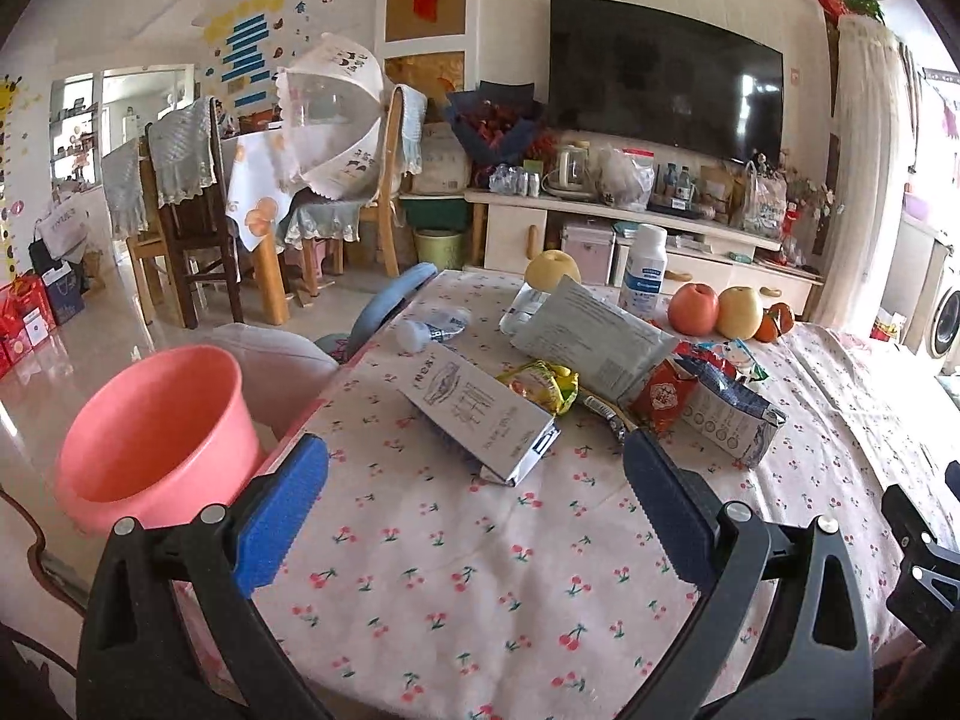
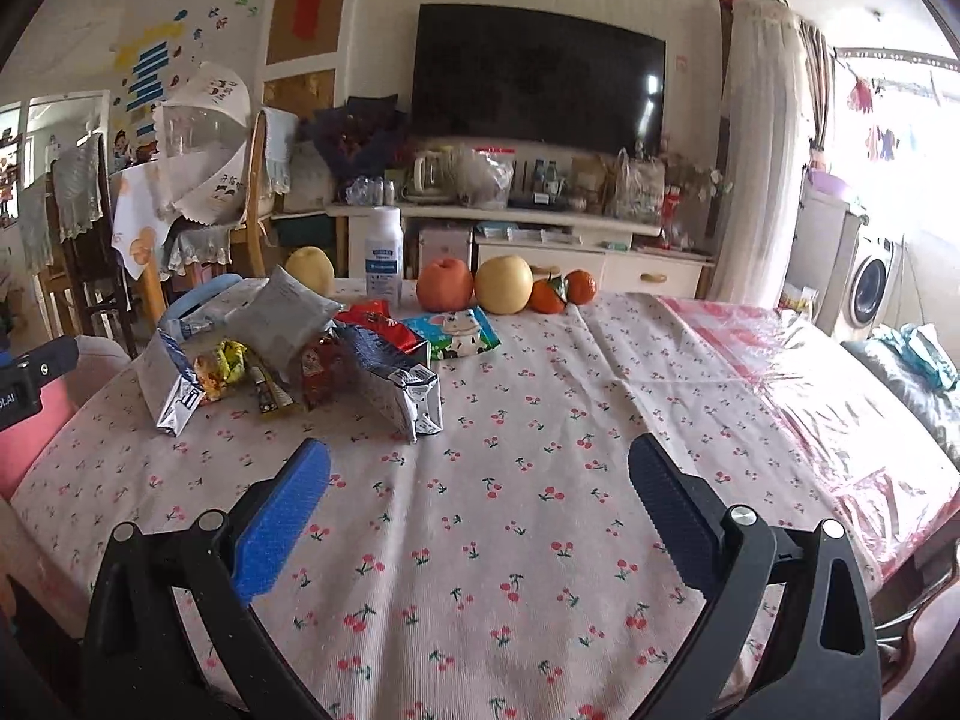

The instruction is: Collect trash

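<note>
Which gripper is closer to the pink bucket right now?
Left. The left gripper hangs over the table edge right beside the pink bucket; the right gripper sits farther along the table, the bucket at its far left.

On the desk (image 1: 480,570) a heap of trash lies toward the far left: a flat carton (image 1: 480,414) nearest, a crumpled wrapper (image 1: 540,384) just right of it, a foil bag (image 1: 729,414) further right, and a large pouch (image 1: 591,339) behind them. Behind the heap stand a bottle (image 1: 643,270) and a pear (image 1: 552,270); right of the bottle, an apple (image 1: 693,309), a second pear (image 1: 741,312) and tangerines (image 1: 777,321) sit in a row. A bucket (image 1: 156,426) stands off the desk's left edge, below it. A television (image 2: 537,78) hangs on the wall beyond
</note>
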The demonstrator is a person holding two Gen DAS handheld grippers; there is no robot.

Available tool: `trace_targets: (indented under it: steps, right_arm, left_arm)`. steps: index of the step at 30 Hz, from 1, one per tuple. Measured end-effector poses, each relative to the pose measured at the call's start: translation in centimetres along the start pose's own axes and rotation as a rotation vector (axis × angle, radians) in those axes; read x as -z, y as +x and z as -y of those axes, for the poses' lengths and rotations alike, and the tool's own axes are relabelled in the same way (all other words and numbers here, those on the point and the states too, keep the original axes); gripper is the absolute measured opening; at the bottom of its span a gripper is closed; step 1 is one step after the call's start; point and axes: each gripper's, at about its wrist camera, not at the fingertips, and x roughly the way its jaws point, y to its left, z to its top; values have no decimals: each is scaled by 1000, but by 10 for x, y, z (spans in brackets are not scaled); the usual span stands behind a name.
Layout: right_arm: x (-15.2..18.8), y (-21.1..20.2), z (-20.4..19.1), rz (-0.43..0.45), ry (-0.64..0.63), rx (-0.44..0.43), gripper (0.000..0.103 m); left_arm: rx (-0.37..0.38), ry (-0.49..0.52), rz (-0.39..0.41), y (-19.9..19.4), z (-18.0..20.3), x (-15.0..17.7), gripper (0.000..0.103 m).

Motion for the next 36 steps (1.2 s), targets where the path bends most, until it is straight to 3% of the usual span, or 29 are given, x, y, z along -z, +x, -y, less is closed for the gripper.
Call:
trace_targets:
  steps: [20,36]
  right_arm:
    - [8,-35,-14,74,-82,-10,98]
    - [5,-25,-16,40,-94,-61,98]
  left_arm:
    - [3,-19,63,-28,-17,5,99]
    - [17,-7,55,-22,-16,7,99]
